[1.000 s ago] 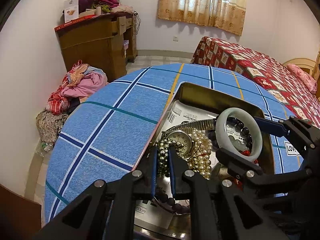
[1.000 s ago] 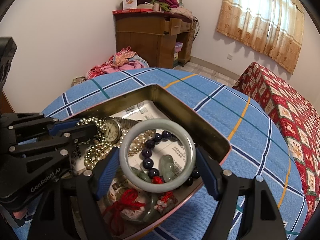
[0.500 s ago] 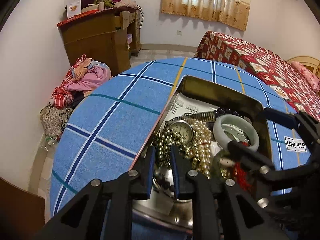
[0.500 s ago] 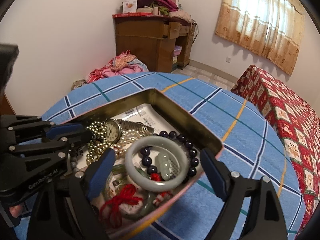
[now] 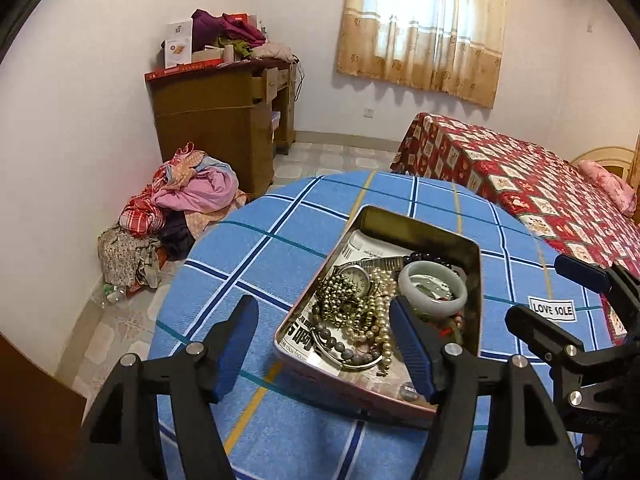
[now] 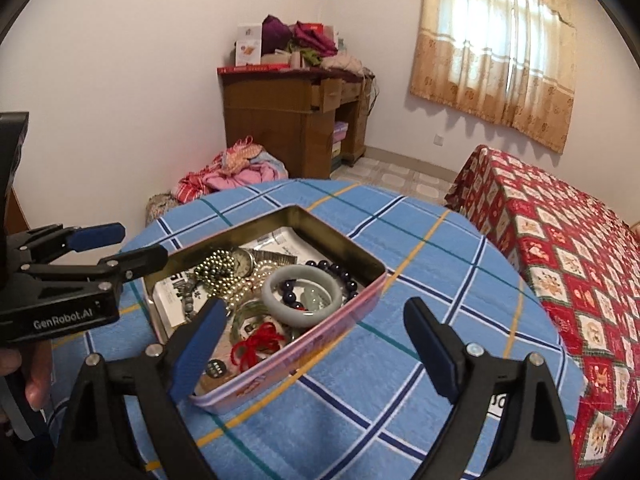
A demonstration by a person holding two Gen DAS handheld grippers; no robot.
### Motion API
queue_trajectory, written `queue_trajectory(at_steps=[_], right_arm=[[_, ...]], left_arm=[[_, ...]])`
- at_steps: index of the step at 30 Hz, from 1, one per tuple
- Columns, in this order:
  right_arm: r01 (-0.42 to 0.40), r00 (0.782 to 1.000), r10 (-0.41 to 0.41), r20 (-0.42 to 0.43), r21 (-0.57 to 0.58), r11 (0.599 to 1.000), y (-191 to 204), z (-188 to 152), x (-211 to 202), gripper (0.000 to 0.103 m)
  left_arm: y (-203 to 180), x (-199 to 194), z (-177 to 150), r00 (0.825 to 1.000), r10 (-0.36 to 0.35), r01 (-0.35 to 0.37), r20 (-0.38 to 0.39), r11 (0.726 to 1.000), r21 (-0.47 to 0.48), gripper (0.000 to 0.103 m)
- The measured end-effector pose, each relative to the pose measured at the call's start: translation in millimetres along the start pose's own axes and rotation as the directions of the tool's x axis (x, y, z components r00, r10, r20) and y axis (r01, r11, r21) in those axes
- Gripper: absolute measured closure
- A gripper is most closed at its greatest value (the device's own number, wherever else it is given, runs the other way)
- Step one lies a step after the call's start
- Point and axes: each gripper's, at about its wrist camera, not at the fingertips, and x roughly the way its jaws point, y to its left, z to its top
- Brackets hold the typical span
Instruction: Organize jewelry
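While both tools hang above the blue plaid counter (image 5: 248,264), the left tool (image 5: 324,344) has just been spreading its jaws and now stands wide with nothing between them. So does the right tool (image 6: 316,340), also empty. A rectangular tin (image 6: 348,312) on the counter holds the jewelry: a pale jade bangle (image 6: 302,294) lying over dark beads (image 6: 340,272), a wristwatch (image 5: 356,278) among pearl strands (image 5: 372,316), and a red cord (image 6: 256,344).

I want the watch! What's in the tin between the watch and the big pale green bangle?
In the left wrist view, pearl strands lie between the watch and the jade bangle.
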Motion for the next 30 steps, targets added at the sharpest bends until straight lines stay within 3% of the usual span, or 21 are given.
queue_trajectory(at_steps=[30], right_arm=[[0.001, 0.999, -0.001, 0.038, 0.01, 1.0, -3.1, -2.9, -22.8, 0.01]], left_arm=[[-8.3, -28.6, 2.6, 0.999, 0.027, -0.027, 0.043, 1.0, 0.016, 0.035]])
